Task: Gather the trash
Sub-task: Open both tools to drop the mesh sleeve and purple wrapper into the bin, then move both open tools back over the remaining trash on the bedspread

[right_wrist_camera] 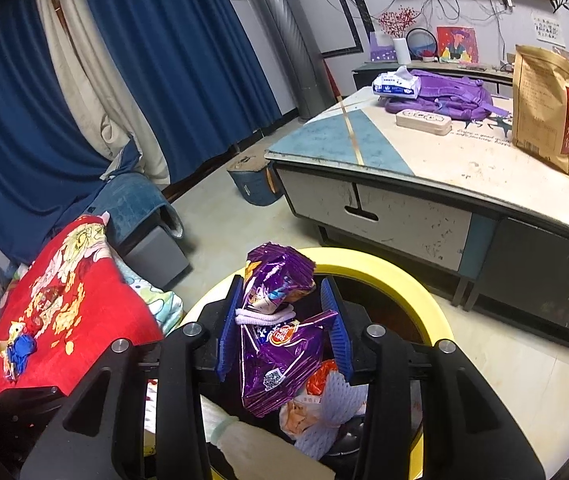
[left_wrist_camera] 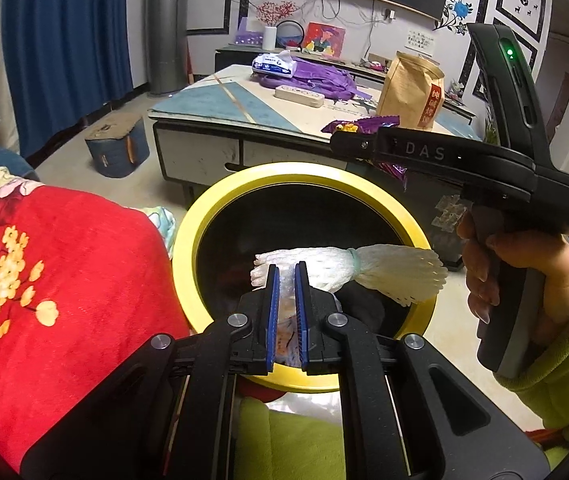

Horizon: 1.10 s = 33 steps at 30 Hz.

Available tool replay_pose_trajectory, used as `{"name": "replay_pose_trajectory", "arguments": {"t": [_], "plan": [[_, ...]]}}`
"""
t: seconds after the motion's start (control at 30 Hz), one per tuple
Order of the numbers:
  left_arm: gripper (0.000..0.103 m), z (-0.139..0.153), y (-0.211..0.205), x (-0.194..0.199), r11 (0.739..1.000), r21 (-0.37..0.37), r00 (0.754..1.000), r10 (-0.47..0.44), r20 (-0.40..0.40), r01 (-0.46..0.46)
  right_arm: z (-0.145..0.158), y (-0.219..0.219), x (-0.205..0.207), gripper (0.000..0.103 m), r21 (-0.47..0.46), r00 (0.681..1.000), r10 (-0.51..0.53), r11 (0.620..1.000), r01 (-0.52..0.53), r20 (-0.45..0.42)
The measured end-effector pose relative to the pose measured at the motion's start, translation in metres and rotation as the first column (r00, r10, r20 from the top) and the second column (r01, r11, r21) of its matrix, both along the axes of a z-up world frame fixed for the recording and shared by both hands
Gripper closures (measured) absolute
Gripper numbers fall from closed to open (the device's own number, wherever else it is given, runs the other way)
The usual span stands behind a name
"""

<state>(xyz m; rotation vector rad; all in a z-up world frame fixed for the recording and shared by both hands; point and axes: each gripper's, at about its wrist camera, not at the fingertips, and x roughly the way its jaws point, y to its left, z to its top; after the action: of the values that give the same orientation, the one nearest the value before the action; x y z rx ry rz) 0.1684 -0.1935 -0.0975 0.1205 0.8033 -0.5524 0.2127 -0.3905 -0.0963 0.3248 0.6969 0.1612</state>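
2 pieces hang over the yellow-rimmed bin (right_wrist_camera: 404,280), unreleased: the right gripper (right_wrist_camera: 284,328) clamps a purple snack wrapper (right_wrist_camera: 280,360), the left gripper (left_wrist_camera: 285,312), nearly closed, pinches white foam netting (left_wrist_camera: 364,268). Other trash already lies inside.

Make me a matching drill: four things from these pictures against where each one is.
Things:
1. purple wrapper
2. white foam net
3. brown paper bag
4. red blanket

Places:
A. standing on the table
B. between the right gripper fingers
C. left of the bin
D. lying across the bin's rim

Pairs: 1-B, 2-D, 3-A, 4-C
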Motion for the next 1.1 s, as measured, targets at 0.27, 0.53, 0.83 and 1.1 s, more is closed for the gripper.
{"name": "replay_pose_trajectory", "arguments": {"t": [0.27, 0.53, 0.83, 1.1], "plan": [[0.098, -0.006, -0.003, 0.006, 1.000, -0.013, 1.000, -0.018, -0.012, 0.017, -0.001, -0.006, 0.001, 0.060, 0.017, 1.000, -0.019, 1.000, 0.020, -0.009], [0.069, -0.006, 0.002, 0.003, 1.000, -0.025, 1.000, -0.002, -0.005, 0.002, 0.000, -0.011, 0.000, 0.045, 0.024, 0.999, -0.045, 0.999, 0.045, -0.003], [0.011, 0.008, 0.023, 0.002, 0.991, -0.108, 0.997, 0.075, 0.014, -0.073, 0.007, -0.011, -0.005, 0.029, 0.012, 0.997, -0.072, 0.997, 0.072, 0.024], [0.011, 0.024, 0.047, -0.003, 0.979, -0.123, 0.984, 0.171, 0.057, -0.163, 0.018, -0.002, -0.011, 0.022, 0.015, 0.996, -0.067, 0.998, 0.066, 0.055]]}}
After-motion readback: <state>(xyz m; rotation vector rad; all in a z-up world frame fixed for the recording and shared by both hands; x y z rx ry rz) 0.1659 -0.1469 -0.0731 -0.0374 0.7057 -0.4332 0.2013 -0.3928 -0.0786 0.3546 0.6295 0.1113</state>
